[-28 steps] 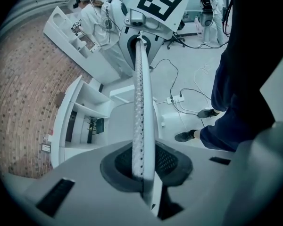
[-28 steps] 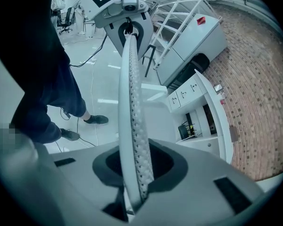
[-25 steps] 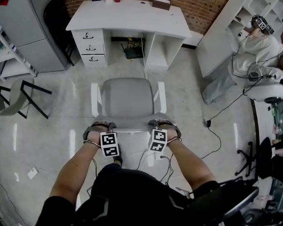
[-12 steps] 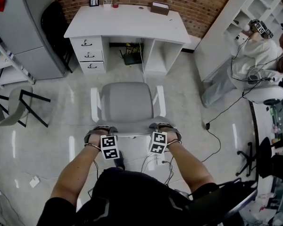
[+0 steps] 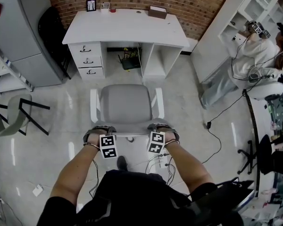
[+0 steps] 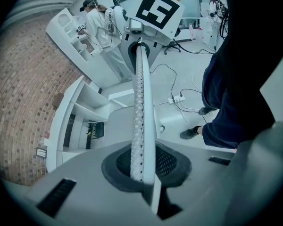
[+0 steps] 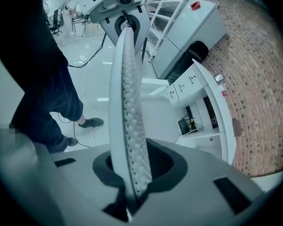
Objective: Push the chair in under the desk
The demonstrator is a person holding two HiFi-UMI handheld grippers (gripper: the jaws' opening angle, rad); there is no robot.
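Note:
A grey office chair point(image 5: 126, 105) with white armrests stands on the floor facing the white desk point(image 5: 127, 27), its seat short of the kneehole. I stand behind it. My left gripper point(image 5: 100, 132) and right gripper point(image 5: 160, 129) are both shut on the top edge of the chair's backrest point(image 5: 128, 130), left and right of its middle. In the left gripper view the perforated white backrest edge point(image 6: 140, 102) runs straight out from between the jaws of the left gripper point(image 6: 142, 173). The right gripper view shows the same edge point(image 7: 125, 102) clamped in the right gripper point(image 7: 134, 182), with the desk point(image 7: 212, 102) beyond.
The desk has drawers point(image 5: 87, 60) at its left and a black device point(image 5: 128, 60) in the kneehole. A grey cabinet point(image 5: 19, 36) and a tipped chair point(image 5: 14, 117) are at the left. A white shelf unit point(image 5: 226, 27), a person point(image 5: 259, 46) and floor cables point(image 5: 217, 126) are at the right.
The chair has rolled a little toward the desk with both grippers still clamped on its backrest, and I have stepped forward behind it.

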